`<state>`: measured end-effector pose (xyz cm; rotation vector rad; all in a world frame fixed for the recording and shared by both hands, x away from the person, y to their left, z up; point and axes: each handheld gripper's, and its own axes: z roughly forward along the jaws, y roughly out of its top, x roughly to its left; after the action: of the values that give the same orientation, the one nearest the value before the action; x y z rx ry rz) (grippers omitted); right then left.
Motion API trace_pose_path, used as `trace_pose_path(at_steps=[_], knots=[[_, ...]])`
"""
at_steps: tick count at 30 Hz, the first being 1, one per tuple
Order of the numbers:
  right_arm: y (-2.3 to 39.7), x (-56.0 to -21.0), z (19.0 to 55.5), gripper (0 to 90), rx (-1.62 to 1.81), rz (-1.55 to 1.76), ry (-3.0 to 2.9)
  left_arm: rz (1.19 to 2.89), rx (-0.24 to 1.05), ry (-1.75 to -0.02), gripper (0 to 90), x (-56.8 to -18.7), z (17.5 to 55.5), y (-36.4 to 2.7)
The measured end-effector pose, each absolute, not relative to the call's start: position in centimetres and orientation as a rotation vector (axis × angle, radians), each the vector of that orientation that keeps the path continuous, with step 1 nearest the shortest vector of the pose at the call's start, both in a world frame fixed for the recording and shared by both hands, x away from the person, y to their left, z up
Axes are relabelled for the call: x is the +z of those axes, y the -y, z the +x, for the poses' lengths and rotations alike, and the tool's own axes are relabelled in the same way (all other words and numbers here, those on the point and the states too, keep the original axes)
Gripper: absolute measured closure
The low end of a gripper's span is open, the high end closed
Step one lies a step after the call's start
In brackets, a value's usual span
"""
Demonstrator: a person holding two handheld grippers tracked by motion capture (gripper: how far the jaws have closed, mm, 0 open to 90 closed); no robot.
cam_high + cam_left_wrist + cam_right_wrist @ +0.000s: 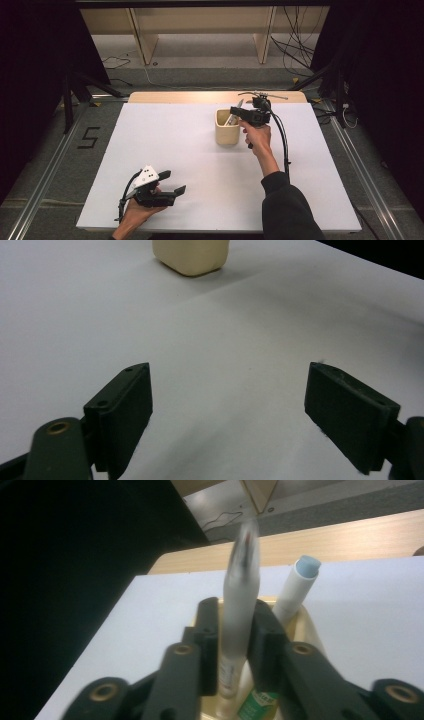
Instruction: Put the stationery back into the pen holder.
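- The white table takes up most of the high view, with a wooden board showing at its far edge.
- A cream holder stands right of centre on the far half of the table; in the left gripper view it sits at the top edge, well apart from that gripper.
- The right gripper is held over the holder's mouth, pointing down into it. In the right gripper view its jaws stand close on either side of a frosted pen, which rises upright between them; whether the pads press on it I cannot tell.
- The left gripper rests in the hand at the near left corner, its jaws wide apart over bare table.
- A white marker with a pale blue cap leans in the holder just beside the pen.
- A green label shows low inside the holder.
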<state>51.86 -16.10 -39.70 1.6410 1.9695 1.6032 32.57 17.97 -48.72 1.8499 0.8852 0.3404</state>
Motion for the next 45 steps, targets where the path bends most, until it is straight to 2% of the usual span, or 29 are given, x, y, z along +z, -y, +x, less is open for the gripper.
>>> trace_pose_path(at_steps=[3,7,10,28,45], knots=[[16.2,-39.5,51.8,56.5,1.59,1.641,-1.959,1.852,0.337,-0.885,19.1,-48.7,32.6,-18.0],[17.0,-39.1,51.6,45.8,1.608,1.646,-1.918,1.85,0.339,-0.885,19.0,-48.8,32.6,-17.9],[17.5,-38.7,51.4,41.5,1.611,1.647,-1.9,1.85,0.339,-0.884,19.1,-48.8,32.6,-17.9],[20.1,-38.7,47.7,35.8,1.572,1.516,-1.95,1.85,0.343,-0.891,19.0,-48.9,32.6,-18.0],[19.5,-39.4,43.3,29.6,1.595,1.355,-2.05,1.845,0.346,-0.889,19.0,-48.8,32.6,-17.9]])
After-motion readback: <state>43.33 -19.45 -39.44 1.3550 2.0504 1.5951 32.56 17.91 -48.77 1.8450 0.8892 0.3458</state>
